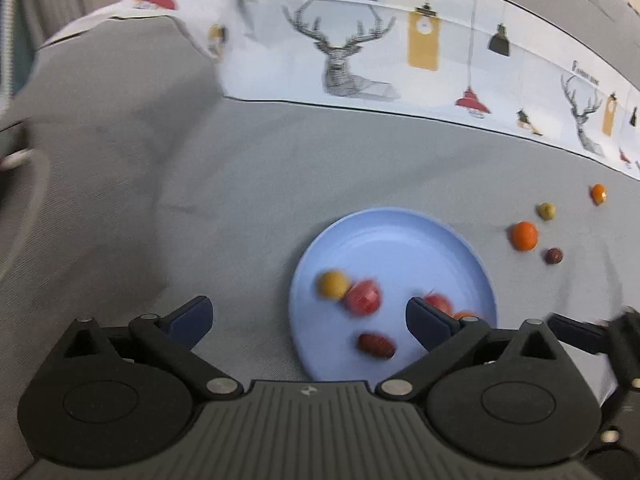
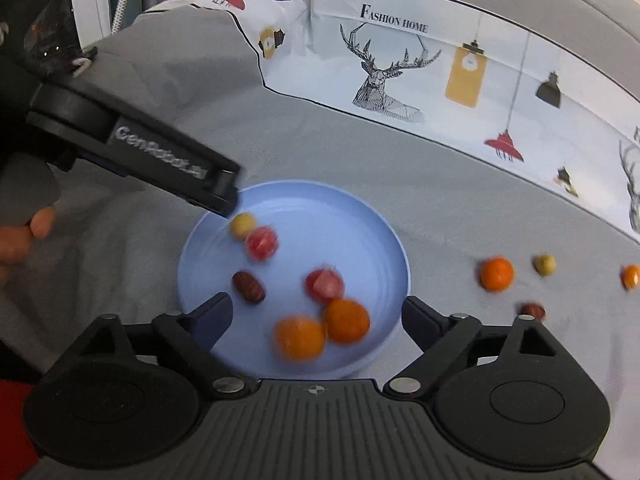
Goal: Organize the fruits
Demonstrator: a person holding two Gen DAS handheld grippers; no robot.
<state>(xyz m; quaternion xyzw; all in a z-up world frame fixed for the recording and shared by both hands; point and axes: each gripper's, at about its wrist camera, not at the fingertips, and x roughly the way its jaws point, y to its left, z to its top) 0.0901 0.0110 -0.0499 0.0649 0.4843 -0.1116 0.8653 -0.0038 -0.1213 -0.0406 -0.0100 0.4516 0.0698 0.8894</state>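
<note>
A light blue plate (image 2: 360, 224) lies on the grey cloth and holds several fruits: a yellow one (image 2: 243, 225), two red ones (image 2: 261, 243), a dark red date (image 2: 249, 286) and two oranges (image 2: 346, 320). My right gripper (image 2: 318, 306) hangs open over the plate's near side, with nothing pressed between its fingers. The left gripper (image 1: 308, 312) is open too, above the plate's (image 1: 392, 240) left edge, and it grips nothing. From the right wrist view it (image 2: 224, 200) reaches in from the left.
To the right of the plate, loose on the cloth, lie an orange (image 2: 497, 274), a yellow-green fruit (image 2: 545, 264), a small orange (image 2: 631, 276) and a dark date (image 2: 533, 310). A deer-printed sheet (image 2: 400, 72) runs along the back. A person's hand (image 2: 24, 236) is at the left.
</note>
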